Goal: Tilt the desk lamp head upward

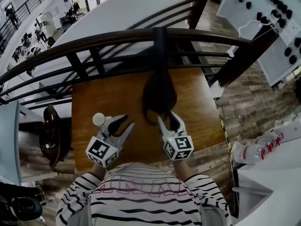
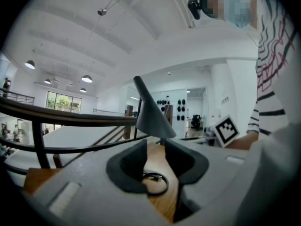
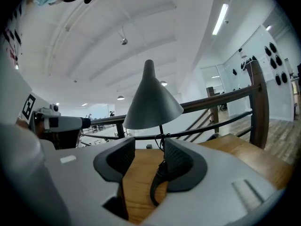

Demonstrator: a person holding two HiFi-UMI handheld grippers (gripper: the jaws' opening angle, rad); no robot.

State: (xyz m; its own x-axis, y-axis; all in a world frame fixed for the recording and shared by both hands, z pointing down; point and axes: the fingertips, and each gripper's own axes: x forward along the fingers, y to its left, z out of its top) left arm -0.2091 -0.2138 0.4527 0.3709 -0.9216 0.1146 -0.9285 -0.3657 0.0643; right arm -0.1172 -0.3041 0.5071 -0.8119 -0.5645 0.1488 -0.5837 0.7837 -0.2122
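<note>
Dark grey cone-shaded desk lamp (image 1: 160, 92) stands on the brown wooden surface (image 1: 101, 102), at the far side just in front of the dark curved wooden railing (image 1: 117, 37). In the right gripper view the shade sits apex up, opening facing down; in the left gripper view it looks tilted. Right gripper (image 1: 168, 119) is just beside the lamp on the near side. In the head view its fingers (image 1: 177, 121) overlap the shade's lower edge, and contact cannot be confirmed. They are released - spread apart, clamping nothing. A thin black cable (image 3: 157, 182) runs down from the lamp stem across the wood, passing through the gap close to the right-hand finger, not pinched. Left gripper (image 1: 126, 124) is to the left of the lamp, clear of it and low over the wood. Its fingers are also released, with only bare wood and a loop of the cable showing between them. A person in a black-and-white striped shirt (image 1: 146, 199) holds both grippers from the near edge.
</note>
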